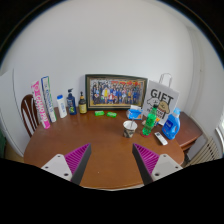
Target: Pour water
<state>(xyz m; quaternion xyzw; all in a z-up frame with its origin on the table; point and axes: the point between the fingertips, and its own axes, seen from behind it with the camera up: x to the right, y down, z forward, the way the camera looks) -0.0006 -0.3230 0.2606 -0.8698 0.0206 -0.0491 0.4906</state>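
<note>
My gripper (110, 158) is open above the near part of a round wooden table (95, 135), with nothing between its purple pads (76, 156). Well beyond the fingers, on the right half of the table, stands a small silver cup (130, 127). Behind it is a clear bottle with a blue cap (134, 113), and a green bottle (150, 120) stands to its right. A blue jug-like container (171, 125) sits further right.
A framed group photo (115, 93) leans on the wall at the back. Several bottles (70, 103) and pink boxes (40, 103) stand at the back left. A white gift bag (162, 98) is at the back right. A wooden chair (30, 113) stands left.
</note>
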